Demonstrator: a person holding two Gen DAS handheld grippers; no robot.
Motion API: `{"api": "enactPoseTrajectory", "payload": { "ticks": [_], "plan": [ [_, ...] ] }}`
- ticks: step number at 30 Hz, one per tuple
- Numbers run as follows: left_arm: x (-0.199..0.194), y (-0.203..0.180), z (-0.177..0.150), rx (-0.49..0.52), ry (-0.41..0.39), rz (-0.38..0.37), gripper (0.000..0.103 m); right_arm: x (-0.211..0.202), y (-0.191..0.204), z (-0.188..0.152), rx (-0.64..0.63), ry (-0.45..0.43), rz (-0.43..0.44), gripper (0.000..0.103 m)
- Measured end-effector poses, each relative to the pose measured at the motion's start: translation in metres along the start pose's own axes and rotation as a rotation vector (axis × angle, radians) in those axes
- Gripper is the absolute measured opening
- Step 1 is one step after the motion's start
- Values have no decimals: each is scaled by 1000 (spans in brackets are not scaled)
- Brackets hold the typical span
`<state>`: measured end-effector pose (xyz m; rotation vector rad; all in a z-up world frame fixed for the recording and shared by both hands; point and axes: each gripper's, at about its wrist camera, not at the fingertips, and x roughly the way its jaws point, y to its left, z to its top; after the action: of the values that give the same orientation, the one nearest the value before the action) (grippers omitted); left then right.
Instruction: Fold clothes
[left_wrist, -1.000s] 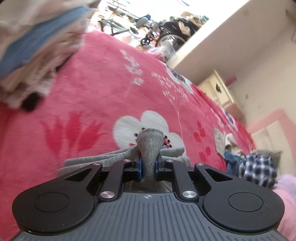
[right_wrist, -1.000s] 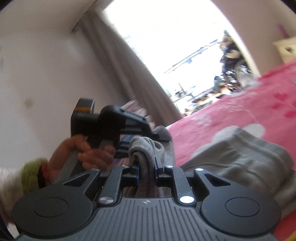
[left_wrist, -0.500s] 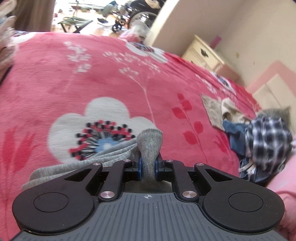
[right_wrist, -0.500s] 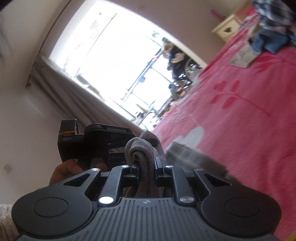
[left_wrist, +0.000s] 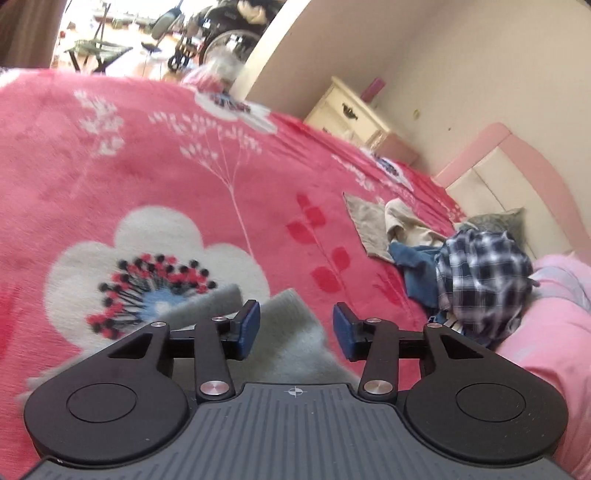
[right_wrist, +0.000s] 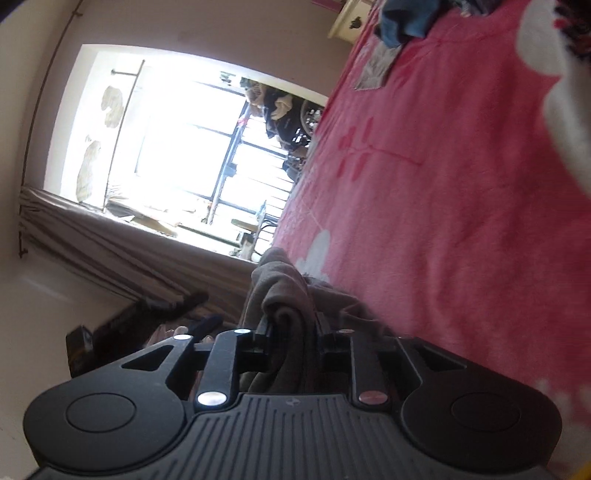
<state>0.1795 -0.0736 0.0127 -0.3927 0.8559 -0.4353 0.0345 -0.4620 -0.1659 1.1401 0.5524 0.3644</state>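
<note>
While tilted downward, left hand-held gripper (left_wrist: 295, 330) just opened over grey garment (left_wrist: 291, 339) (right (right_wrist: 293, 345) rolled sideways, loosening on it).

Left gripper (left_wrist: 295, 328): black linkage arms, silver screws, blue pads (left_wrist: 249, 328)
Right gripper (right_wrist: 293, 341): black ribbed housing, round side discs

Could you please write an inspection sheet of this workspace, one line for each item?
Surface: pink floral blanket on a bed.
Job's things: grey garment lying on the blanket.
Clutter: pile with plaid shirt, blue cloth and beige cloth.
Grippers: left gripper open, jaws just opened, garment lying loose below; right gripper with bunched grey cloth between jaws that have just been opening.
Cables: nothing seen.
Surroundings: cream nightstand, bright window, curtain.
</note>
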Motion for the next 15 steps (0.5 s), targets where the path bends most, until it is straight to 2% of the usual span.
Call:
{"api": "enactPoseTrajectory", "payload": {
  "ticks": [4, 7, 11, 15],
  "plan": [
    [-22, 4, -23, 124, 11, 101, 44, -33, 24, 16, -181, -85, -82, 28],
    [-45, 5, -44, 195, 0, 123, 44, -38, 69, 20, -420, -92, -113, 27],
    [-73, -5, -82, 325, -8, 96, 43, -7, 129, -10, -774, 23, -94, 24],
    [-85, -14, -123, 436, 23, 45, 42, 32, 114, -47, -970, 180, -349, 15]
  ]
}}
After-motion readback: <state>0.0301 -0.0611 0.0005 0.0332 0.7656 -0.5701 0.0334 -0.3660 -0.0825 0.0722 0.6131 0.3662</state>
